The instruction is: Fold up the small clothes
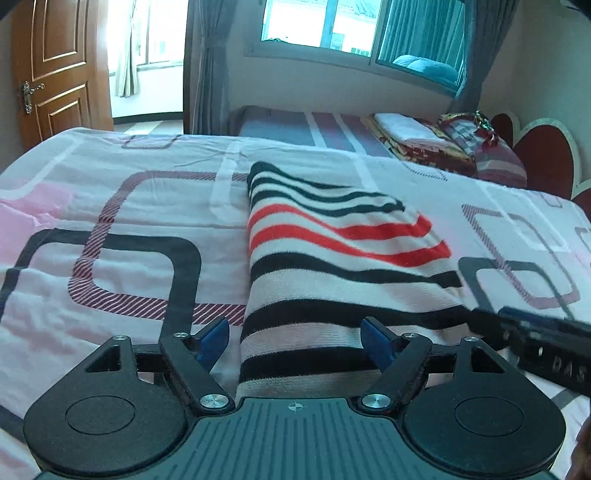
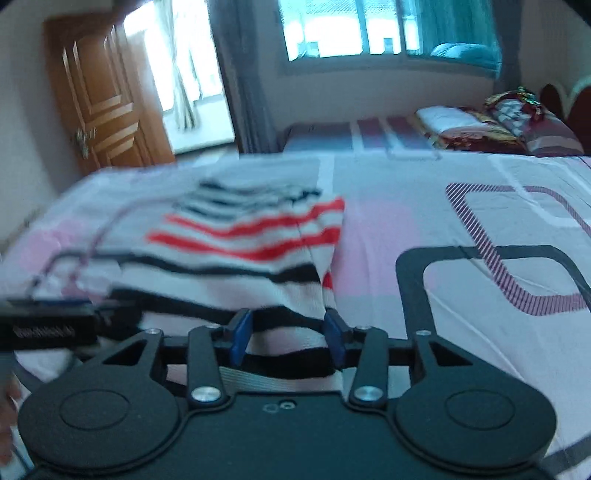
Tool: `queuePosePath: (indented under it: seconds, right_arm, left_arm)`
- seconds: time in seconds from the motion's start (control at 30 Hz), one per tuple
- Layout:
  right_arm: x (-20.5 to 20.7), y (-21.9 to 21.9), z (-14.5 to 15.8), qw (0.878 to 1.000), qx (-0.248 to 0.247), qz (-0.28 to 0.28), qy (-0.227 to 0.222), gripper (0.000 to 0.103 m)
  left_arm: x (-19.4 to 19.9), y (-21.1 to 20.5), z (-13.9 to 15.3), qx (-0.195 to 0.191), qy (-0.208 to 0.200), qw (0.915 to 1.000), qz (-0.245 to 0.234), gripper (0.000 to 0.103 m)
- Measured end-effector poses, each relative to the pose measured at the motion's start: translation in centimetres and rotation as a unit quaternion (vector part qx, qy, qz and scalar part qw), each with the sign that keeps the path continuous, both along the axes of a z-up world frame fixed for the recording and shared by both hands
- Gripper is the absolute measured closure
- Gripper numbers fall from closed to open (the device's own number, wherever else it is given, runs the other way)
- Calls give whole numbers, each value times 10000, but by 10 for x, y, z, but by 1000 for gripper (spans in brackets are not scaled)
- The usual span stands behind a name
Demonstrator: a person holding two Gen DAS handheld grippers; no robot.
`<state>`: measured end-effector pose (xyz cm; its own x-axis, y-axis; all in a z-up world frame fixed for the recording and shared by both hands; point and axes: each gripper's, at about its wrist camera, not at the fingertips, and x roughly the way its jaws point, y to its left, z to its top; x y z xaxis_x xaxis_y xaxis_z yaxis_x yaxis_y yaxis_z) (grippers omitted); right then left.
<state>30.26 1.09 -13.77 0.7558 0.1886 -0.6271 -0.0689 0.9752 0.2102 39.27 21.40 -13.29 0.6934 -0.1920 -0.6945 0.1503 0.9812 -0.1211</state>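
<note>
A small knit garment (image 1: 332, 258) with black, white and red stripes lies folded on the bed; it also shows in the right wrist view (image 2: 251, 251). My left gripper (image 1: 295, 343) is open, its blue pads (image 1: 214, 341) spread either side of the garment's near left edge. My right gripper (image 2: 288, 336) is open, narrower, with the garment's near right corner lying between its pads (image 2: 240, 336). The right gripper's body shows in the left wrist view (image 1: 535, 343), and the left one in the right wrist view (image 2: 48, 328).
The bed sheet (image 1: 110, 221) is pink and white with dark rounded squares. A second bed (image 1: 295, 129) stands behind with folded blankets (image 1: 417, 140) and a pillow. A wooden door (image 1: 55, 70) is at the far left, a window (image 1: 351, 29) beyond.
</note>
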Motion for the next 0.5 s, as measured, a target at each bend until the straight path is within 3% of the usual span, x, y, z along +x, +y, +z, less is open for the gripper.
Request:
queuePosePath:
  seconds: [0.1,0.2,0.3,0.5]
  right_arm:
    - [-17,2,8,9999,131,-24,-29,48]
    - [-28,7,9,9999,22,-40,97,46]
    - [-39,8,16,9998,148,-58,131,38]
    - [-69,6,43,9995,277,107,92,23]
  left_arm:
    - [-8,1,9,22,19,10000,73,0]
    - [-20,1,19,71,-3,10000,42,0]
    - [-31,3,28,117,98,9999,55,0]
    - [-66,11,55,397,147,9978,502,0]
